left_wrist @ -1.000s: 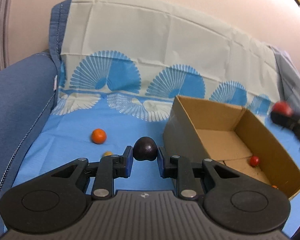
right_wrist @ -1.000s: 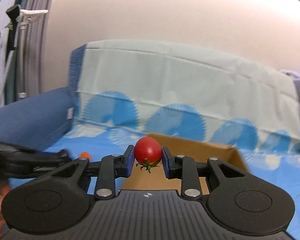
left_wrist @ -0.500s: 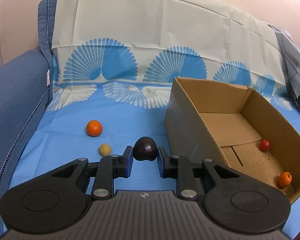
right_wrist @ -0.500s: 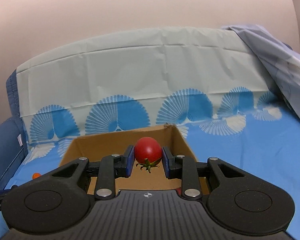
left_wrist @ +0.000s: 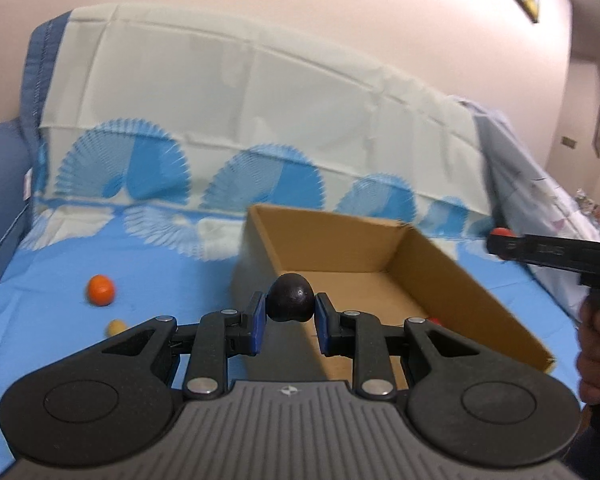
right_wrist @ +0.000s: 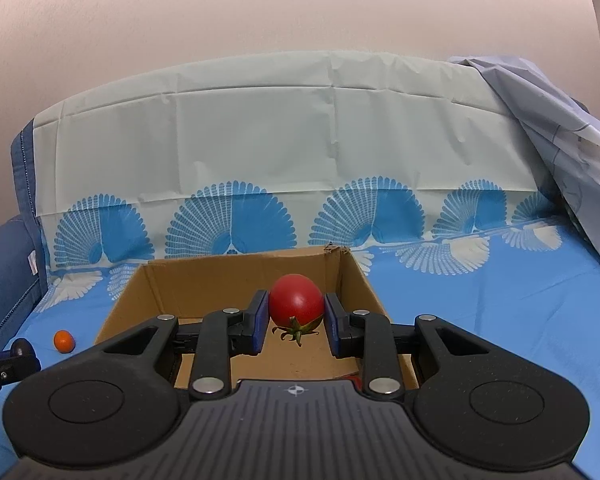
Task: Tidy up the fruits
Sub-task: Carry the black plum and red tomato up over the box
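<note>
My left gripper (left_wrist: 290, 320) is shut on a dark purple-black fruit (left_wrist: 291, 297), held above the near left edge of the open cardboard box (left_wrist: 472, 292). My right gripper (right_wrist: 296, 320) is shut on a red tomato (right_wrist: 296, 299) with a green stem, held over the same box (right_wrist: 236, 280). It also shows from the side at the right of the left wrist view (left_wrist: 500, 240). An orange fruit (left_wrist: 100, 289) and a small yellow fruit (left_wrist: 116, 326) lie on the blue cloth left of the box. The orange fruit also shows in the right wrist view (right_wrist: 64, 340).
The box stands on a sofa covered with a blue and white fan-patterned cloth (right_wrist: 500, 300). A blue armrest (left_wrist: 0, 184) rises at the left, and a crumpled grey sheet (right_wrist: 572, 152) hangs at the right. A small red fruit (left_wrist: 434, 321) lies inside the box.
My left gripper has lifted and moved right with the dark fruit, now over the box's near edge. My right gripper with the tomato has come further over the box.
</note>
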Demonstrator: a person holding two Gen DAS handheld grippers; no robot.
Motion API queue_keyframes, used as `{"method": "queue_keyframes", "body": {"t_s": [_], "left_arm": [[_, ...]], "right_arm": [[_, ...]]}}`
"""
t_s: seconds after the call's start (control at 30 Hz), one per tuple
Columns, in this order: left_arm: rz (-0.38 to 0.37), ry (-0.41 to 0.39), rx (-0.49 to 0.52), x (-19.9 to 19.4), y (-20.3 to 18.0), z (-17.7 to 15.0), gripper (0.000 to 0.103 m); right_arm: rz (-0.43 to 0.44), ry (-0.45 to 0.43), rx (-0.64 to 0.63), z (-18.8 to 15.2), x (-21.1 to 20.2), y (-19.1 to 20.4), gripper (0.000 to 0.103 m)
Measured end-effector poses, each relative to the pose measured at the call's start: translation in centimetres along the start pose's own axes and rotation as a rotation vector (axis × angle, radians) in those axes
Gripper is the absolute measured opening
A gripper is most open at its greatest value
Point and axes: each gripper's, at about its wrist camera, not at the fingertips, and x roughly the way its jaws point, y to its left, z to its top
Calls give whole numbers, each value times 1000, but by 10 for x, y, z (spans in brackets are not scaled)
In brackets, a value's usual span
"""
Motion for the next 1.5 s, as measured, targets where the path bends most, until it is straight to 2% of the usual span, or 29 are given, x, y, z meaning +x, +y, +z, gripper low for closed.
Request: {"method": "queue_keyframes", "body": {"t_s": [0.6,1.5], "left_arm": [[-139,-30,200,7,-68,-27,28],[-166,-23,208,19,-71,-29,28]], "right_arm": [[-48,8,-31,-2,4,4,30],[-56,12,-84,-4,9,17,30]]}}
